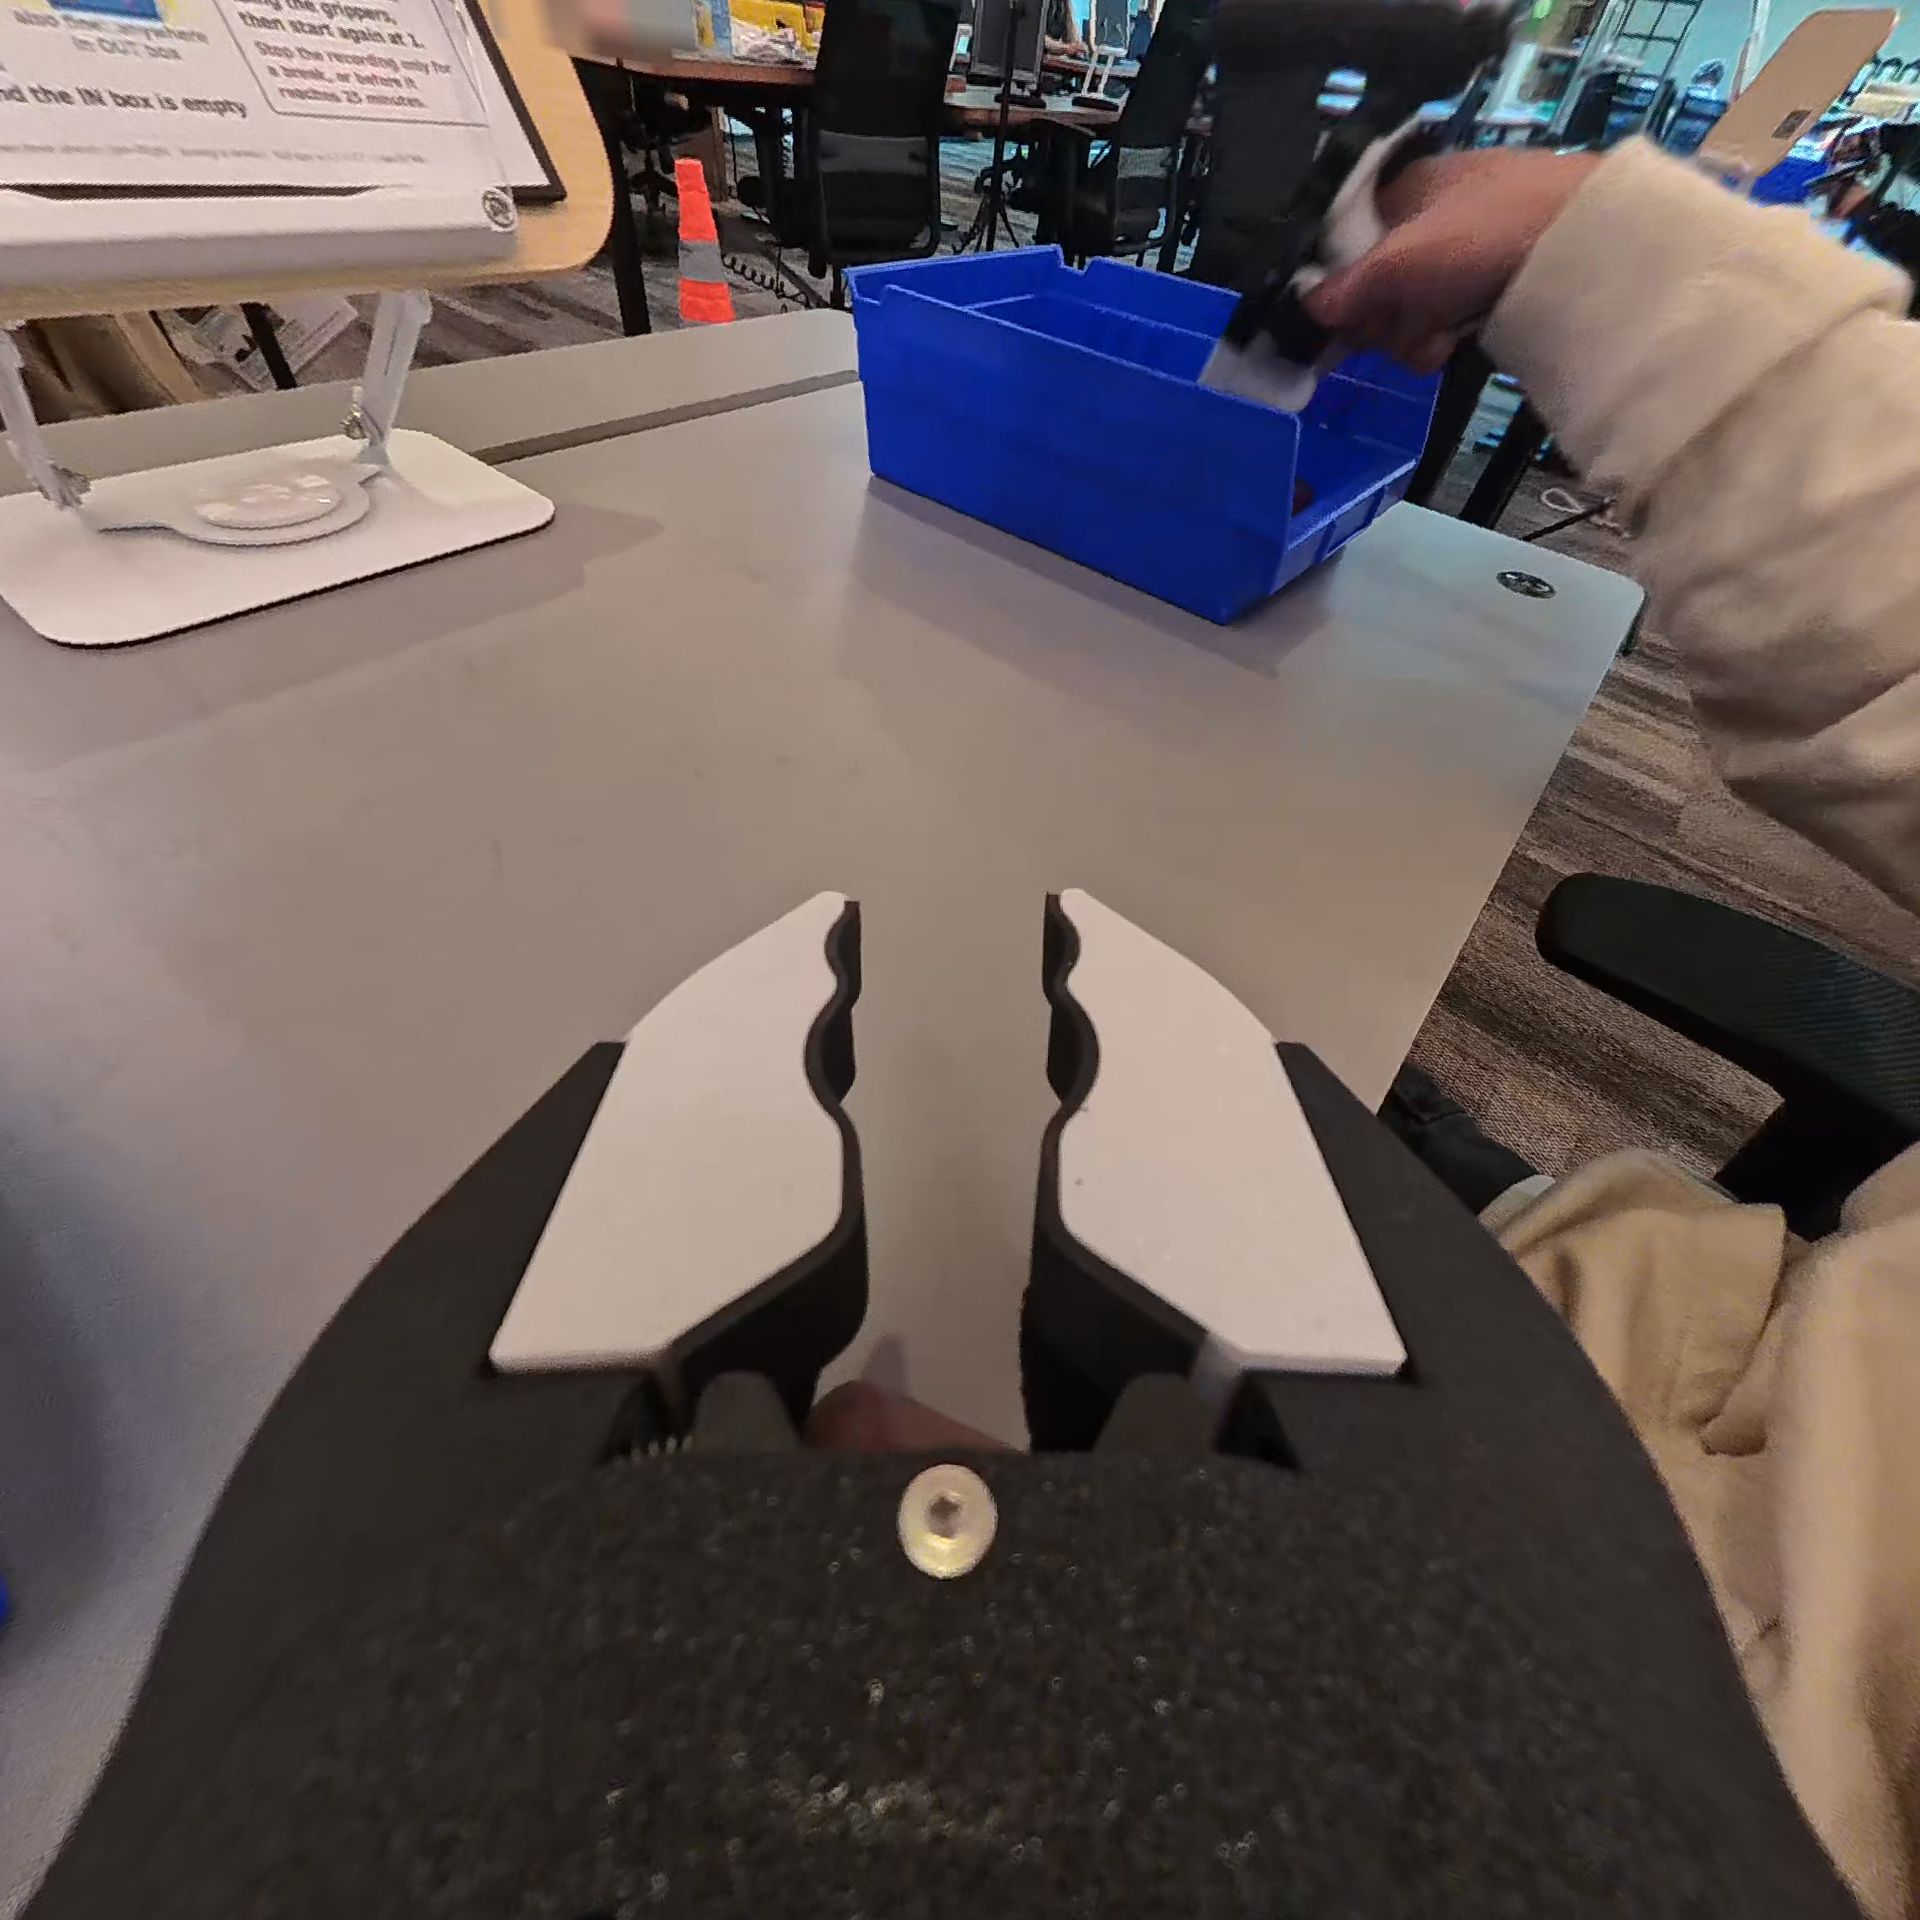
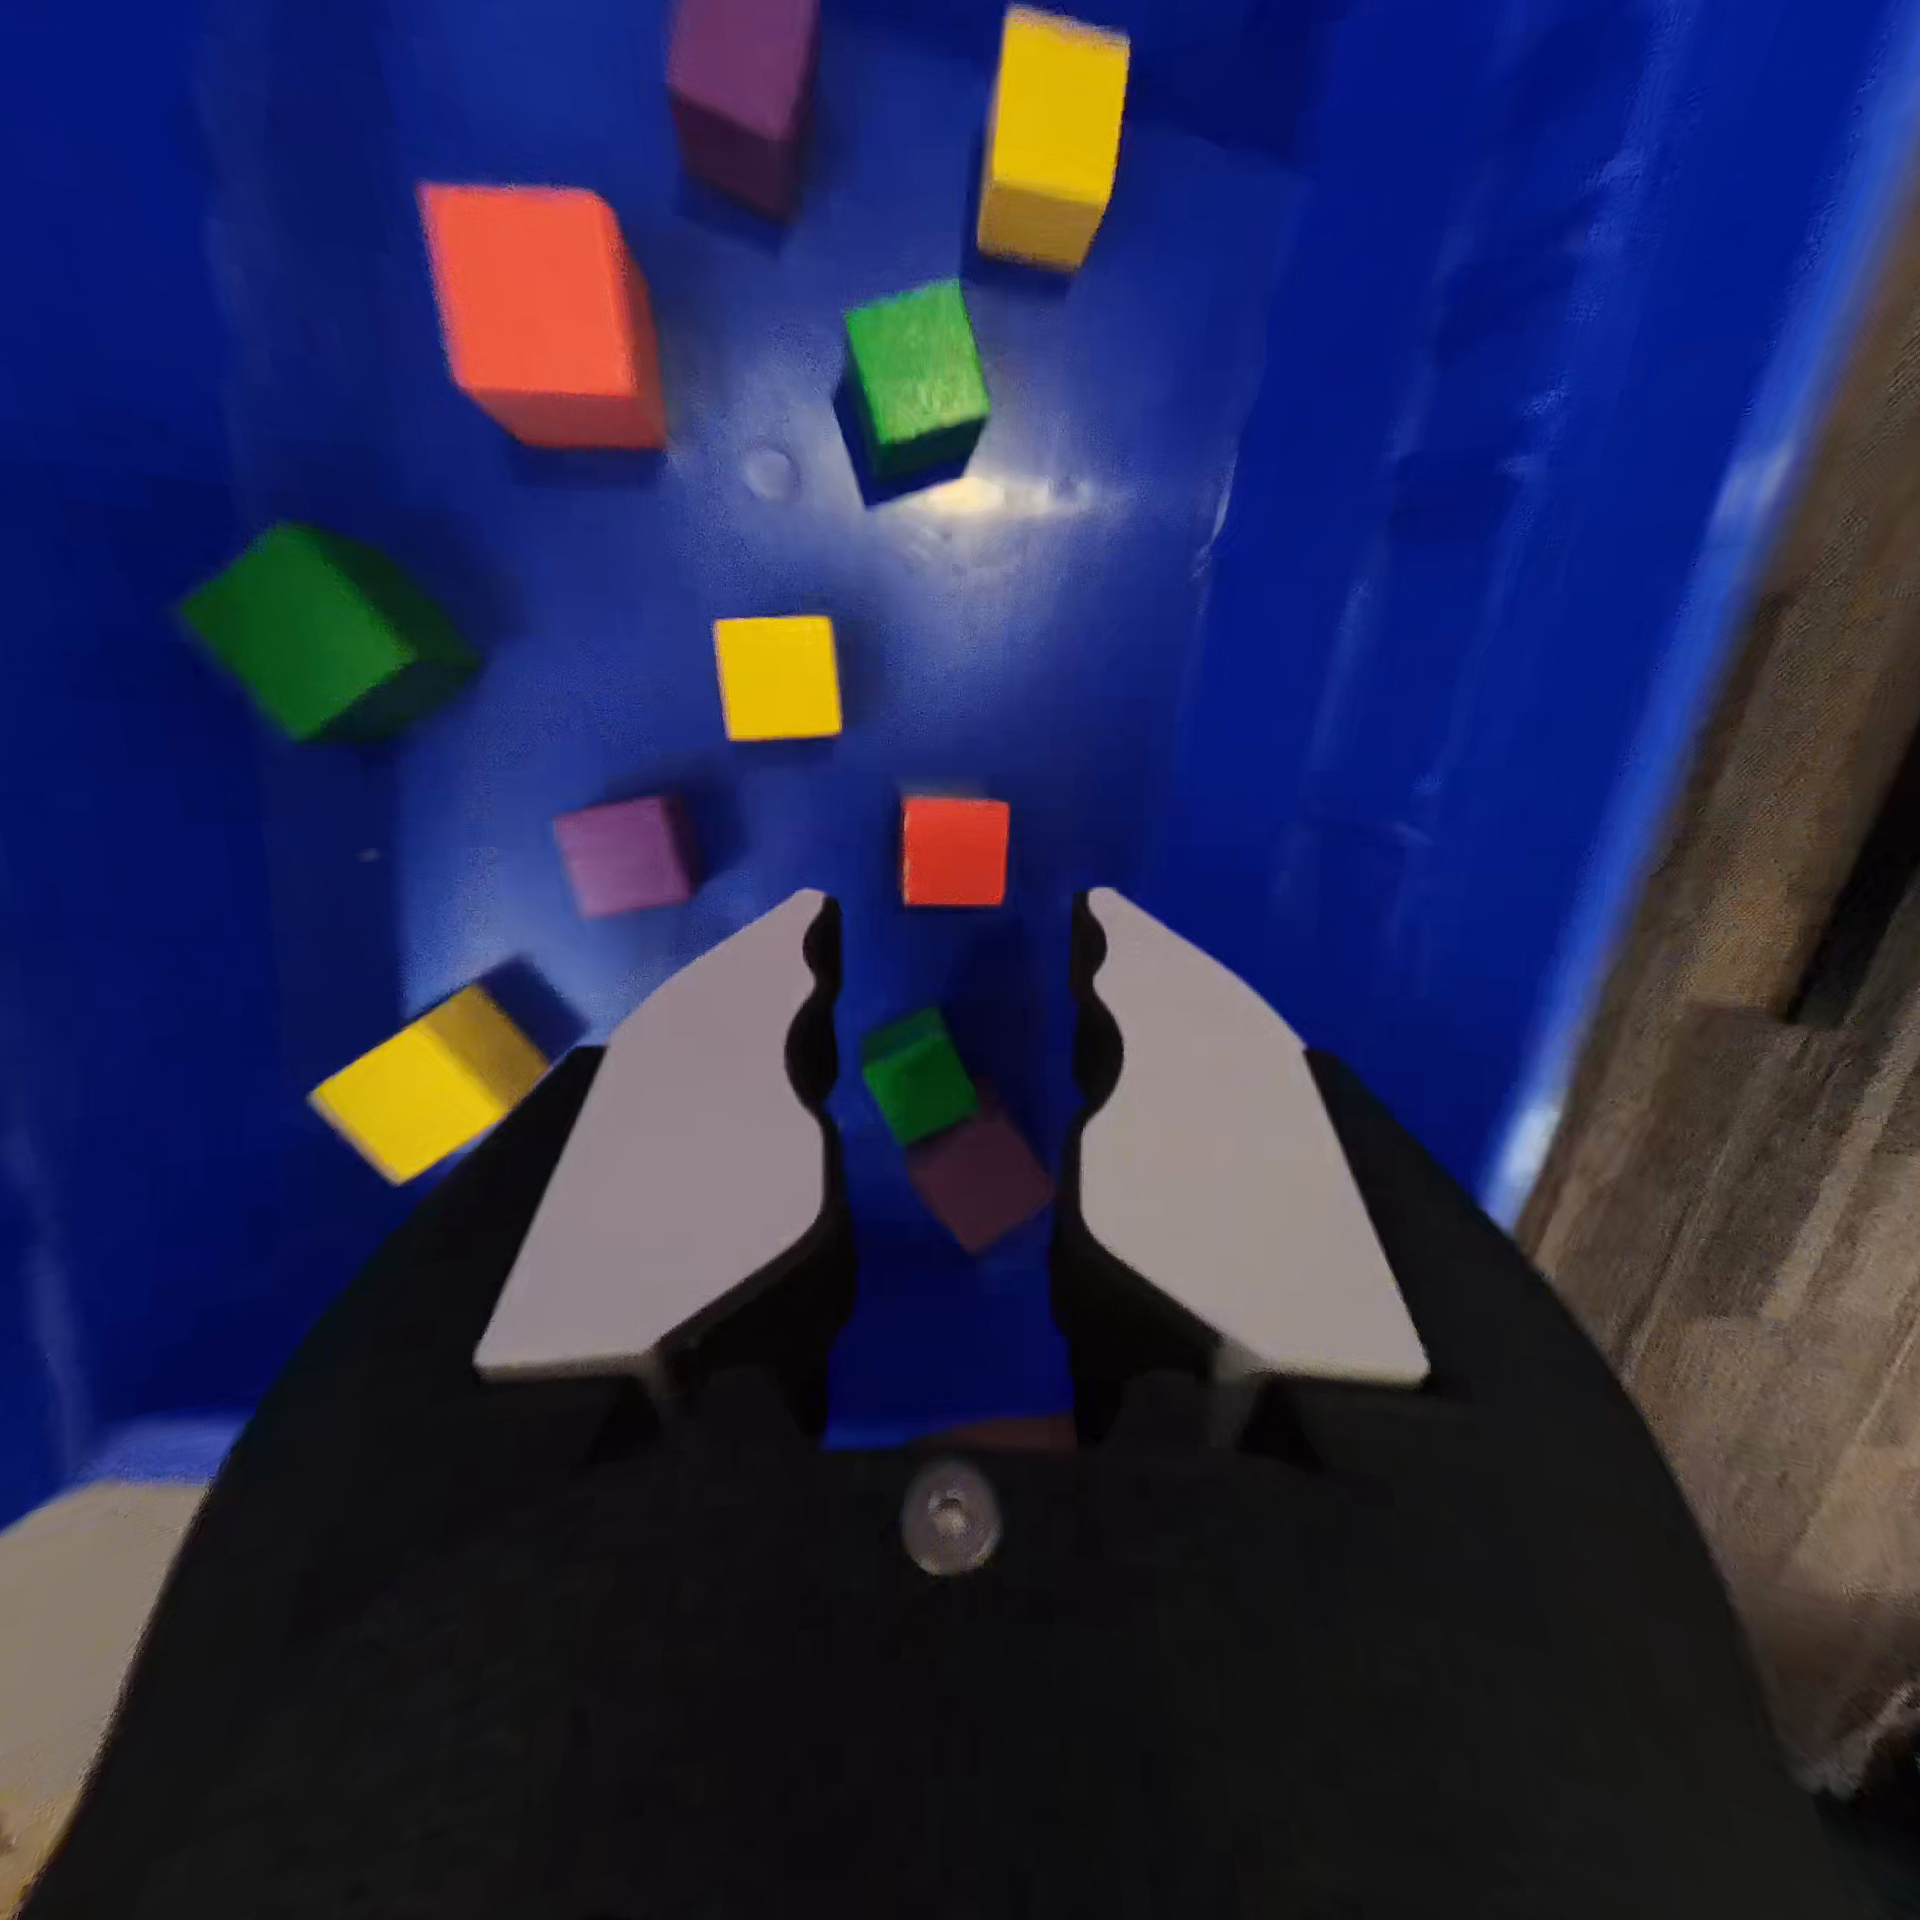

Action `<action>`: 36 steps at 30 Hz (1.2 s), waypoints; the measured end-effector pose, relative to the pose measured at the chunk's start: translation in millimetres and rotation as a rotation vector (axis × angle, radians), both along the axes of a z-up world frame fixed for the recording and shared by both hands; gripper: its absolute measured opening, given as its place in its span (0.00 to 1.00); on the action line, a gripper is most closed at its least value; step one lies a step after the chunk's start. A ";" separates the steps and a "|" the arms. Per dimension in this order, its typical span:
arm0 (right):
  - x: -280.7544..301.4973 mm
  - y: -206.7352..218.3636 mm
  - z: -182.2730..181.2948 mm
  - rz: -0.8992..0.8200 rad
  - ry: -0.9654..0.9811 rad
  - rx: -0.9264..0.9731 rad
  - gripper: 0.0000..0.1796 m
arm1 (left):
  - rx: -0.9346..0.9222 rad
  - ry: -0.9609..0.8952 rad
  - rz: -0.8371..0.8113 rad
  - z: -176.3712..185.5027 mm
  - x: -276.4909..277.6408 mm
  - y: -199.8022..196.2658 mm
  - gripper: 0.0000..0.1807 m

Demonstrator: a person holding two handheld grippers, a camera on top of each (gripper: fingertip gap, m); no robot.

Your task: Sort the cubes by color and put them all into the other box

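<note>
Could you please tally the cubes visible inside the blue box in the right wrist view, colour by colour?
In the blue box, under the open right tool:
Yellow cubes: 3
Green cubes: 3
Purple cubes: 3
Red-orange cubes: 2
Total: 11

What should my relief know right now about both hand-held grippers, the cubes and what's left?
Left hand-held gripper: open, empty, over the bare grey table.
Right hand-held gripper: open, empty, inside the blue box, small green cube between its fingers, ungrasped.
Cubes: orange, yellow, green and purple lie scattered, unsorted, in that box.
Done: nothing visible. The other box is not clearly in view.
Left: sorting and moving every cube.
</note>
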State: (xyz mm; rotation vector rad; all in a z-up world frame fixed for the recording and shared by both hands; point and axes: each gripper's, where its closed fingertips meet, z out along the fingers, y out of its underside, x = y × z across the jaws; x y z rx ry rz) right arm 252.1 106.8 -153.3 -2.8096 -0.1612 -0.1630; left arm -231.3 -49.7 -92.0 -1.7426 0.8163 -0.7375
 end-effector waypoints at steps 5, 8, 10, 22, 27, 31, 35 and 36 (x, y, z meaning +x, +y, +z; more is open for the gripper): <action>-109.1 -36.9 105.3 0.195 0.237 0.611 0.23 | -0.041 0.029 0.059 -8.0 -8.8 8.4 0.18; -232.5 -96.8 119.6 0.415 0.747 0.846 0.23 | -0.079 0.049 0.102 -14.2 -14.2 15.6 0.19; -283.7 -129.3 105.3 0.442 0.995 0.874 0.24 | -0.085 0.061 0.128 -15.7 -18.1 20.8 0.24; -331.6 -160.0 62.9 0.522 1.062 0.750 0.22 | 0.050 0.101 0.551 44.7 -111.4 81.6 0.27; -333.4 -160.9 60.1 0.563 1.043 0.744 0.21 | -0.074 0.132 0.822 46.8 -200.8 186.5 0.28; -337.7 -166.5 64.2 0.588 1.120 0.721 0.20 | -0.160 0.354 1.034 0.2 -265.7 265.0 0.27; -336.5 -164.7 52.4 0.594 1.092 0.708 0.19 | -0.308 0.409 1.140 -37.3 -302.9 306.2 0.26; -337.6 -166.2 53.2 0.595 1.118 0.696 0.18 | -0.343 0.416 1.157 -45.5 -309.5 311.2 0.27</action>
